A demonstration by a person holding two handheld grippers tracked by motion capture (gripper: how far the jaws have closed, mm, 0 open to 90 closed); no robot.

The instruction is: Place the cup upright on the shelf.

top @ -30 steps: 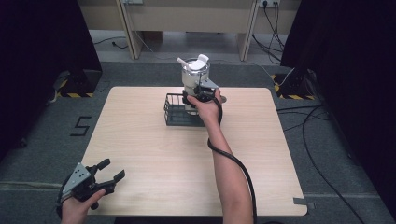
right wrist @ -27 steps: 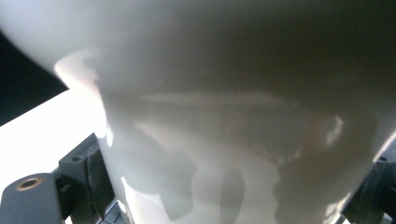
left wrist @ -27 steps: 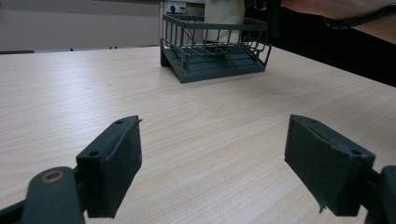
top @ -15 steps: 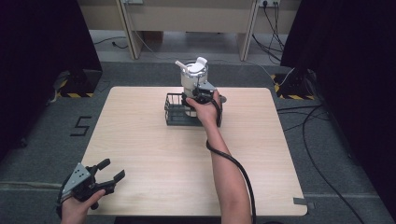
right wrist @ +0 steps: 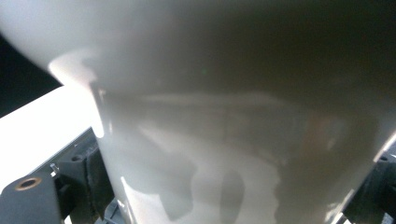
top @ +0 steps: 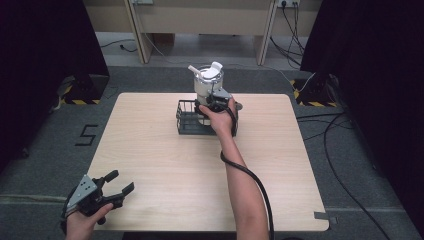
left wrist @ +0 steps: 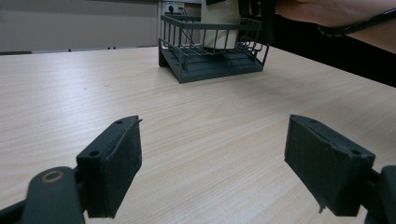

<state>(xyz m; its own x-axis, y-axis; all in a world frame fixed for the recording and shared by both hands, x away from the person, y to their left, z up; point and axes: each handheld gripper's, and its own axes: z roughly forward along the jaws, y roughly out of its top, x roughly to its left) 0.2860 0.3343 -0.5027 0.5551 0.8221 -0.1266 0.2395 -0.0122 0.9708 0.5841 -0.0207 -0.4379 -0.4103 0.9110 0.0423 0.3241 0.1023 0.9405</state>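
A white lidded cup (top: 207,82) with a spout and flip cap stands upright in the right end of a dark wire basket (top: 187,122) at the table's far middle. My right gripper (top: 212,103) is shut on the cup's lower body from the near side. In the right gripper view the cup's pale wall (right wrist: 233,116) sits right in front of the lens, with a black finger (right wrist: 81,182) against its left side. My left gripper (top: 119,184) is open over the table's near left corner. In the left gripper view it (left wrist: 212,158) points at the basket (left wrist: 210,65) and cup (left wrist: 219,18).
The light wooden table (top: 150,150) carries the basket alone. A black cable (top: 250,175) trails along the right forearm toward the near edge. Dark curtains flank both sides, and cables lie on the floor (top: 340,135) at the right.
The cup has come down a little with the right gripper, sinking lower into the basket. The left gripper has not moved.
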